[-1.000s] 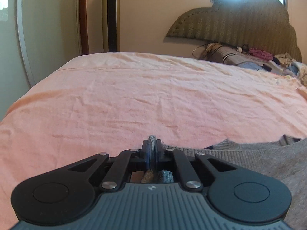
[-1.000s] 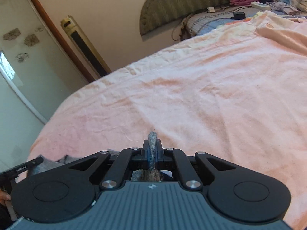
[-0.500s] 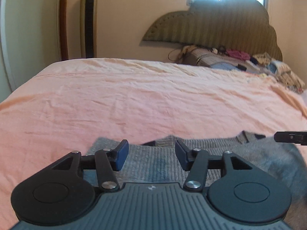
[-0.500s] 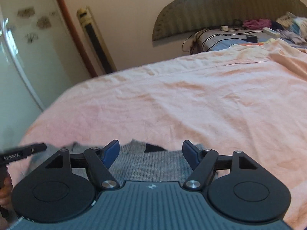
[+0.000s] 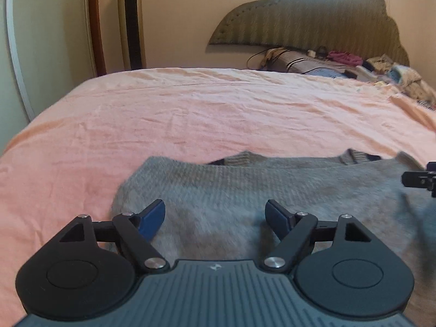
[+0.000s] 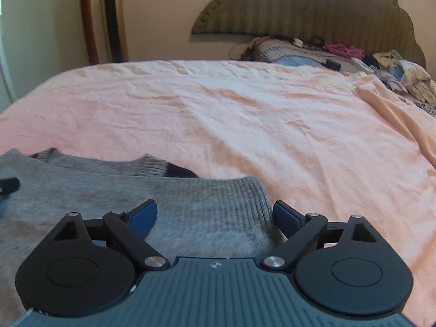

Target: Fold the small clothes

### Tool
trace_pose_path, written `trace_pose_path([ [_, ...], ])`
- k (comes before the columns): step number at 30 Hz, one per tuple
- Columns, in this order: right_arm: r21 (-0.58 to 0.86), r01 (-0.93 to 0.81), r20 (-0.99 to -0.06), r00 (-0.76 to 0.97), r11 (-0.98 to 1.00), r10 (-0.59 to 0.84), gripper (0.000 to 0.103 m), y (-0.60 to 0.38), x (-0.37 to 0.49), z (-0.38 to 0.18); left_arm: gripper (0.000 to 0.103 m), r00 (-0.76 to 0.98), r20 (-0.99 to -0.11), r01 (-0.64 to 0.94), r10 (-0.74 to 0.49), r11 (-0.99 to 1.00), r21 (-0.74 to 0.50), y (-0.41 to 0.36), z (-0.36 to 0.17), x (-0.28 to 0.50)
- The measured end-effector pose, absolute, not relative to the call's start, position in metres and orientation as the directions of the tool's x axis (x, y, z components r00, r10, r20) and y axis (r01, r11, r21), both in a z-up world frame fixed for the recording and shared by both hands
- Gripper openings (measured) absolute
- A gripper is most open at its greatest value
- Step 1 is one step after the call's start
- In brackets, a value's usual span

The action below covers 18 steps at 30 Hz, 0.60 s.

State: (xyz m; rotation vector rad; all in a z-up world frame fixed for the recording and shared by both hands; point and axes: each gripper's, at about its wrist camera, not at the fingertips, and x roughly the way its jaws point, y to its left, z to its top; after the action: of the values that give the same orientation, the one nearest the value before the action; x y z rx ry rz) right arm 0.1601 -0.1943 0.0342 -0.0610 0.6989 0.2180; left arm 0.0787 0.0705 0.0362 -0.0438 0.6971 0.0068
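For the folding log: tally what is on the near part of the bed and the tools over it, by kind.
Grey knitted sweater, lying flat on the bed: 1
Peach-pink bed sheet under it: 1
Black two-finger grippers with blue pads, both open and holding nothing, jaws just opened: 2 (left gripper, right gripper)
Total: 4

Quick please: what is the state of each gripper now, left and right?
Left gripper: open, holding nothing; jaws have just been opening above the grey sweater.
Right gripper: open, holding nothing; jaws also just opened.
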Motion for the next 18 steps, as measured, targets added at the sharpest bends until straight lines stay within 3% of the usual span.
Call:
trace_pose_path([
  [3,0.009,-0.244,-0.683,0.707,0.97,0.184,0.103,-0.187,0.138,0.019,0.082,0.741,-0.671,0.028,-0.033,0.999,-0.018,0.062,0.021,0.065],
  [7,0.067,-0.228,-0.644,0.734,0.971,0.217,0.103,-0.205,0.129,0.001,0.099,0.763,-0.646,0.025,-0.031,1.0,-0.018,0.07,0.012,0.067],
  [11,0.069,-0.166,-0.674,0.719,0.984,0.169,0.101,-0.208,0.127,0.011,0.1,0.73,-0.683,-0.016,0.028,1.0,0.024,0.064,0.021,0.066],
  [14,0.133,-0.212,-0.636,0.731,0.968,0.248,0.102,-0.205,0.097,0.025,0.099,0.718,-0.693,0.028,-0.064,0.998,-0.063,0.065,0.03,0.044],
  [17,0.041,-0.262,-0.679,0.7,0.964,0.219,0.103,-0.19,0.082,0.005,0.101,0.734,-0.676,0.062,-0.062,0.998,-0.023,0.059,0.012,0.033],
  [18,-0.027,-0.298,-0.64,0.738,0.954,0.212,0.103,-0.186,0.073,-0.003,0.103,0.76,-0.646,0.067,-0.071,0.997,-0.031,0.062,0.006,0.03],
])
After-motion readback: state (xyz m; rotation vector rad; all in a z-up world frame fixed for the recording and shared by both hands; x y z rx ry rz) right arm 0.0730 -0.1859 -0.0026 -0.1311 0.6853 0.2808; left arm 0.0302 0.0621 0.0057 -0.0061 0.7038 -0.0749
